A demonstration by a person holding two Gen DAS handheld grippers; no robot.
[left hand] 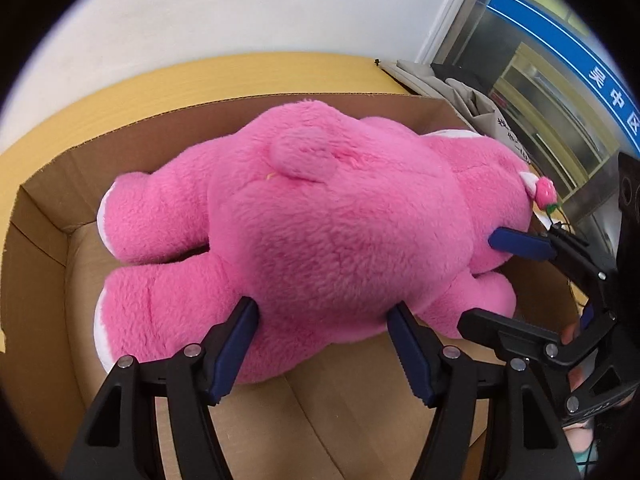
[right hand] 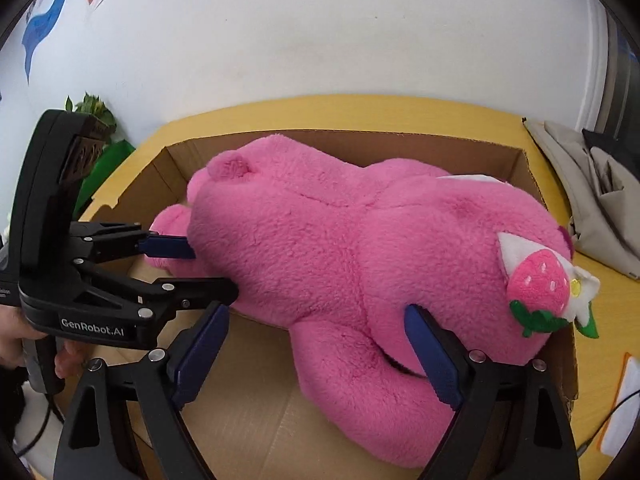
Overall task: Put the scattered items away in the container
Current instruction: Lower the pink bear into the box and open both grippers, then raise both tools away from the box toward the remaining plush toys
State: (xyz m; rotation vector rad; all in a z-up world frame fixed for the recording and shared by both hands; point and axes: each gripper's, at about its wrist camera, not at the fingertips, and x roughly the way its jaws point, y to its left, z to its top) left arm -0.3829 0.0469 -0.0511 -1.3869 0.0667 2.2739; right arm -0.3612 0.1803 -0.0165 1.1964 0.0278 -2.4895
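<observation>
A large pink plush bear lay on its front inside an open cardboard box, its body filling most of the box floor and its head toward the right wall. The box stood on a yellow wooden counter that ran up against a white wall.

The left gripper had its jaws spread wide around the bear's lower body, the blue pads pressing into the fur on either side, near the legs at the left end of the box. In the right wrist view this same left gripper came in from the left edge, its blue tip sunk into the plush beside a small rounded tail.

The right gripper also had its jaws spread wide, bracketing the bear's upper body and arm, the pads touching the fur just below the head. A felt strawberry with green leaves and a white flower sat on the bear's head, close to the box's right wall.

Beyond the box's right side, a grey-beige fabric bag rested on the counter. A green leafy plant showed near the wall past the counter's left edge
</observation>
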